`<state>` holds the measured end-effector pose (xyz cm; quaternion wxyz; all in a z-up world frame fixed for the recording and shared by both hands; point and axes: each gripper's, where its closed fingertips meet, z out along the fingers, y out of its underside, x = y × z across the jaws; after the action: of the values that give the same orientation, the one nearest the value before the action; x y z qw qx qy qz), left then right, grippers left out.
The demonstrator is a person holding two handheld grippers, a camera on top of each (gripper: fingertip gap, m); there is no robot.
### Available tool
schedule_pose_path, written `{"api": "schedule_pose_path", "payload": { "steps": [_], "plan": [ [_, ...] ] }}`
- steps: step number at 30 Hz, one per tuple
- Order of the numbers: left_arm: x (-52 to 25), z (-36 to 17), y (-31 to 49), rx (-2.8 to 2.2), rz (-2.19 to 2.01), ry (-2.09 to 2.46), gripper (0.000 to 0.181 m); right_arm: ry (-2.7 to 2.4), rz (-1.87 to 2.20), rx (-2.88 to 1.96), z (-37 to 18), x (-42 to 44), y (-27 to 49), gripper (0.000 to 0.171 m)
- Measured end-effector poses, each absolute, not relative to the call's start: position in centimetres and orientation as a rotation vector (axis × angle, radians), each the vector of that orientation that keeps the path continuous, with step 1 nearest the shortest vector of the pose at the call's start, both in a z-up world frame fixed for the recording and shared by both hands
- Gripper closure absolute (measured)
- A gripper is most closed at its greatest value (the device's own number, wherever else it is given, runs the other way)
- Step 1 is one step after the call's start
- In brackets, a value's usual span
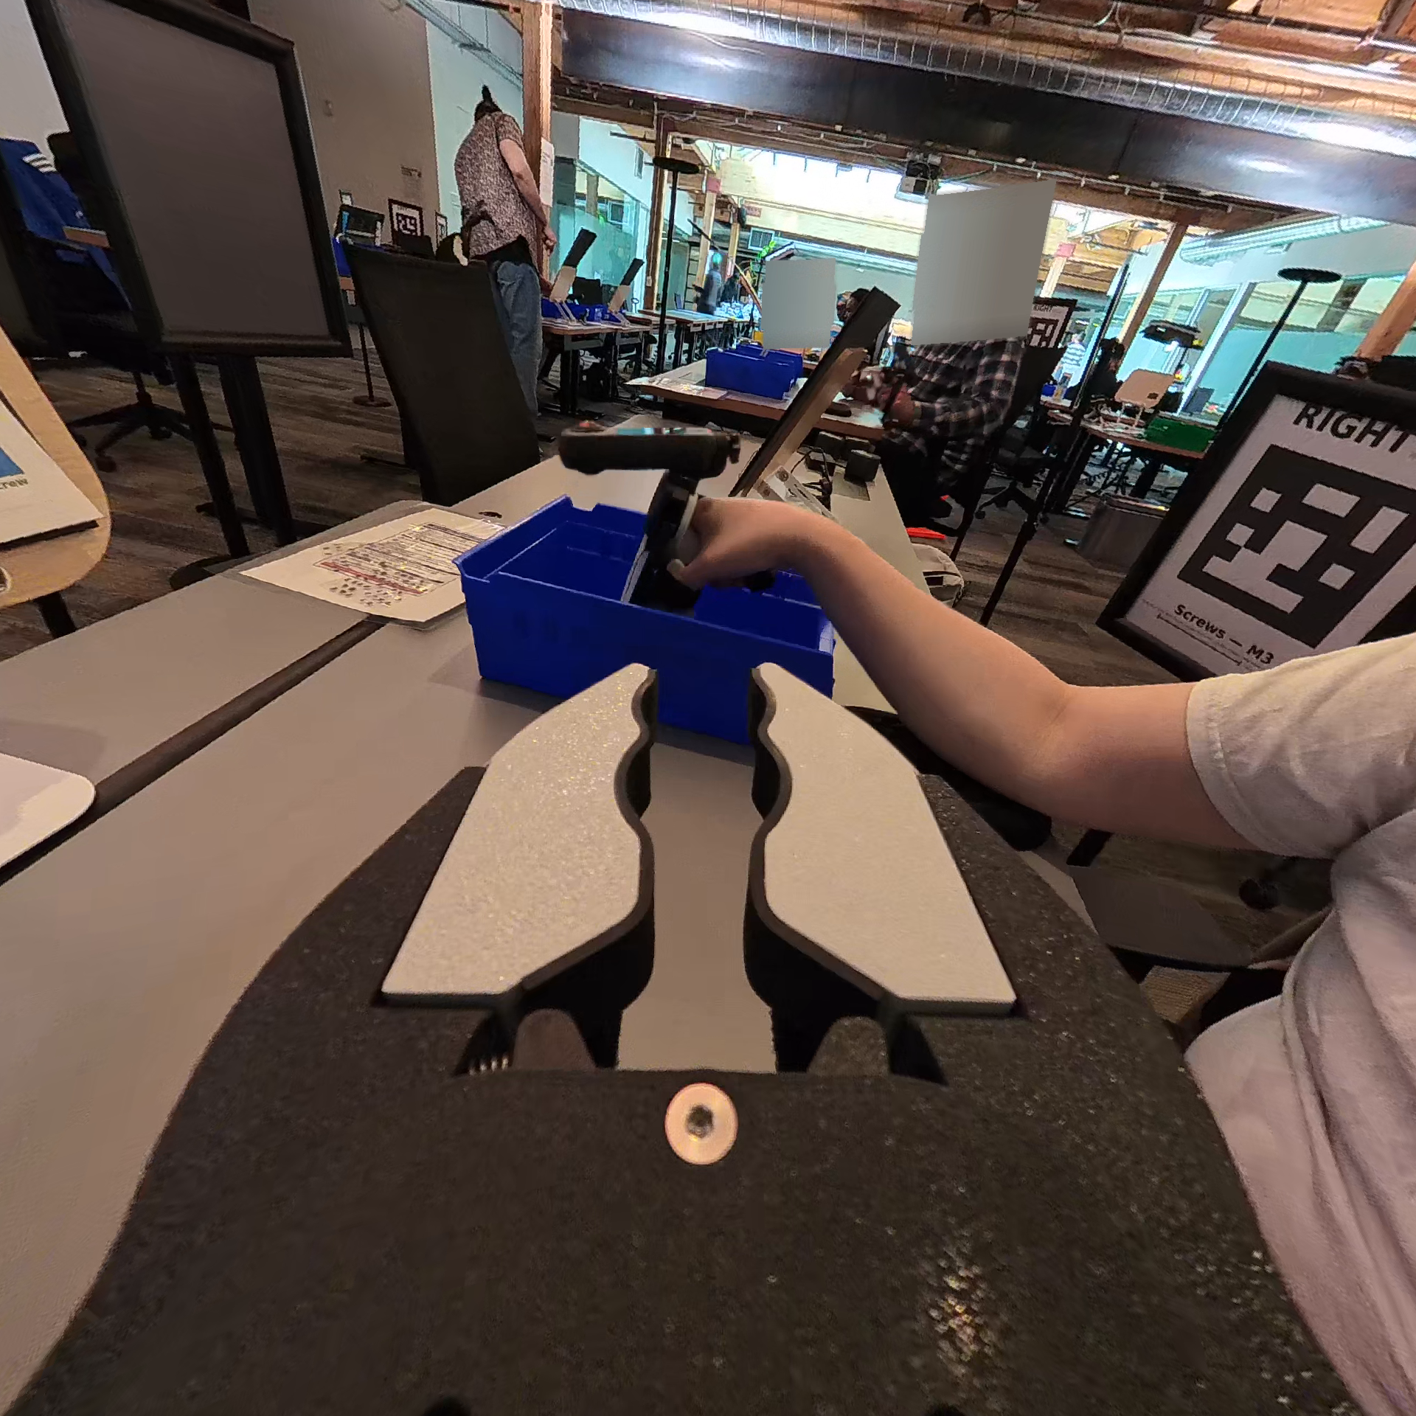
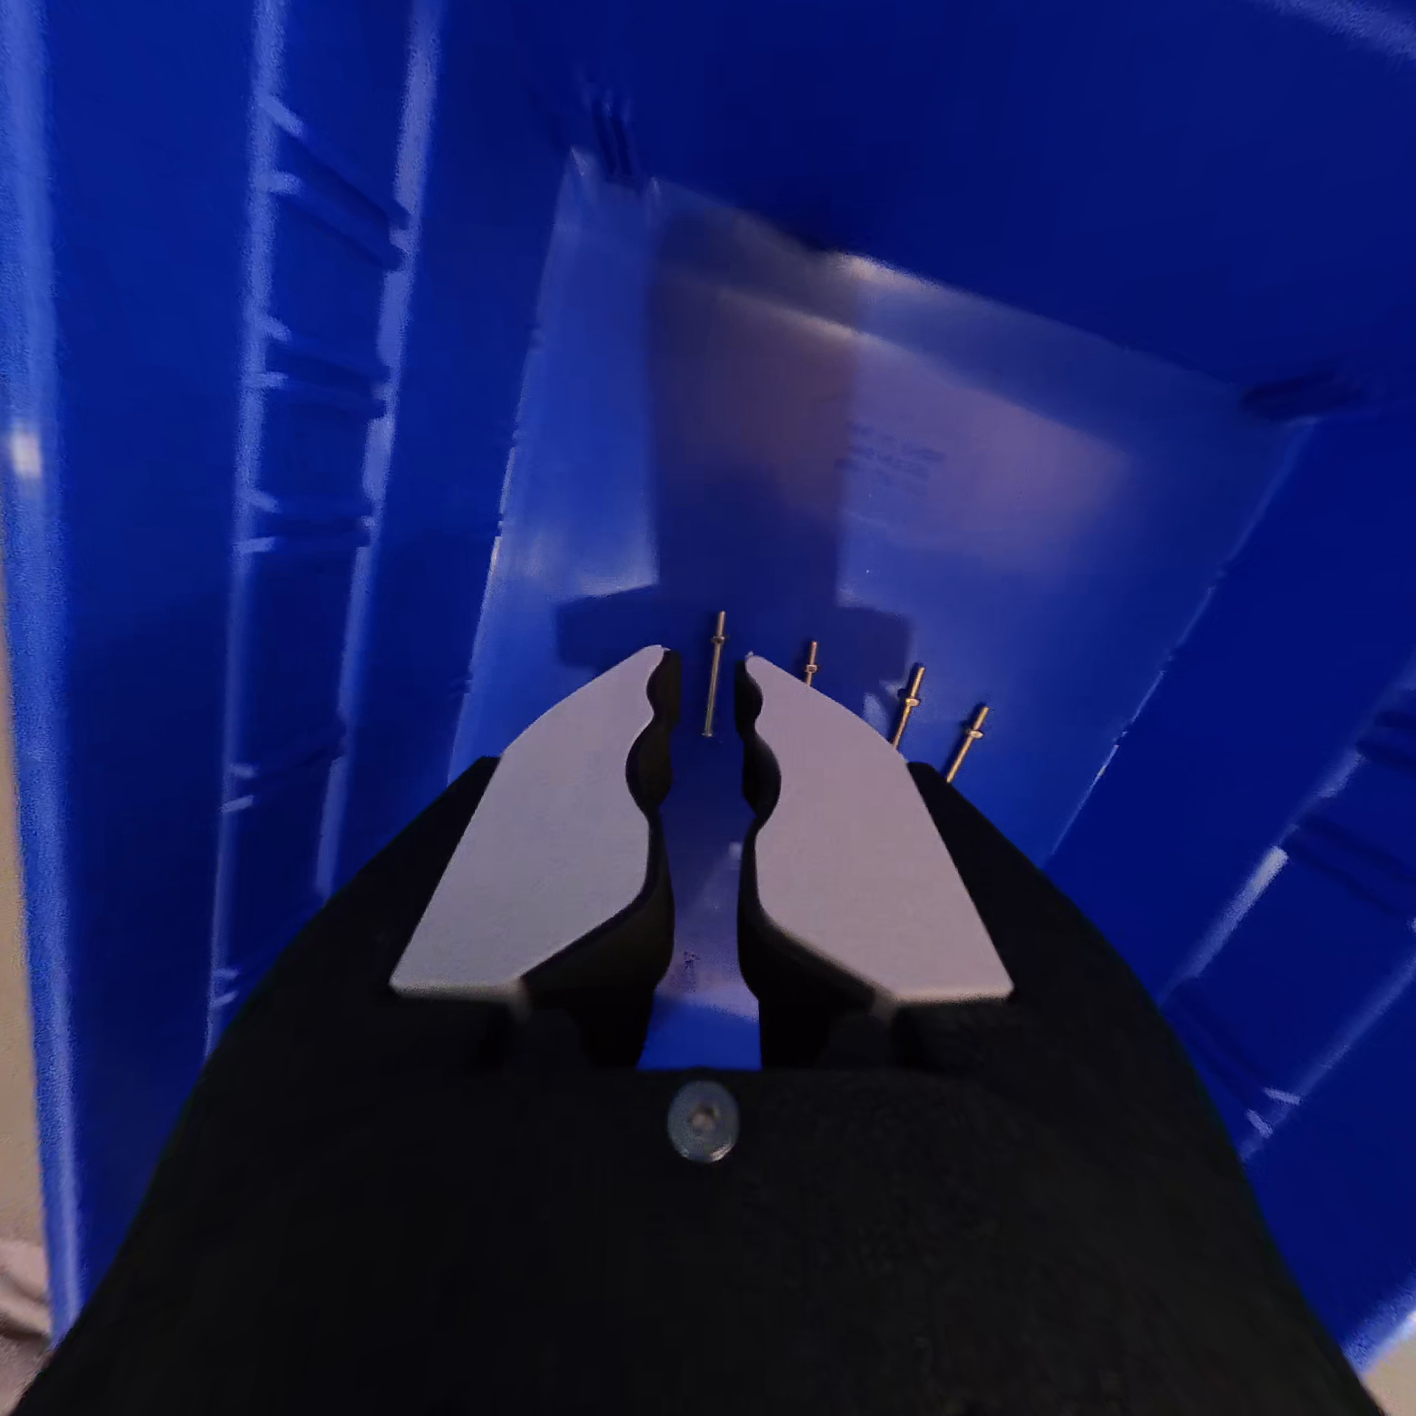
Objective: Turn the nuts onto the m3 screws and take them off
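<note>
left gripper [image 1: 703,678]: fingers apart, level | right gripper [image 2: 707,667]: fingers apart (narrow gap), pointing down

4 brass screws [image 2: 712,674] in blue bin [image 2: 996,230], each with 1 nut [image 2: 718,637]: 1 between right fingers [image 2: 552,804], 3 just right of them. 1 bin on worktop [image 1: 191,881], ahead of left fingers [image 1: 536,843]. 1 sheet.

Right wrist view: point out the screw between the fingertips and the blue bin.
screw [image 2: 712,682], right wrist view, mid shaft.
blue bin [image 2: 322,460], right wrist view, ribbed left wall.
</note>
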<state>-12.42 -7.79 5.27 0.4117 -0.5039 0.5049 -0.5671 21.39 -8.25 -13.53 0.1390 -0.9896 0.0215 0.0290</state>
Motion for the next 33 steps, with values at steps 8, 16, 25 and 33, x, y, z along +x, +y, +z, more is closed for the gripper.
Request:
{"api": "schedule_pose_path", "payload": {
  "steps": [8, 16, 25, 33],
  "plan": [
    [-16.0, 8.9, -4.6, -1.249, -1.244, 1.176, 0.16, -0.007, -0.004, -2.537, -6.4, 22.4, -7.2, 0.158],
    [-26.1, 9.9, 3.8, -1.558, -0.694, 1.009, 0.16, 0.113, -0.152, -2.283, -1.5, 27.5, -9.4, 0.158],
    [-44.2, 8.8, 10.0, -1.901, -0.37, 0.5, 0.156, 0.38, -0.287, -2.299, -2.5, 34.0, -14.9, 0.138],
    [-50.2, 1.8, 11.4, -2.259, -0.239, 0.346, 0.141, 0.396, -0.179, -2.459, -6.1, 33.6, -15.4, 0.129]
  ]
}}
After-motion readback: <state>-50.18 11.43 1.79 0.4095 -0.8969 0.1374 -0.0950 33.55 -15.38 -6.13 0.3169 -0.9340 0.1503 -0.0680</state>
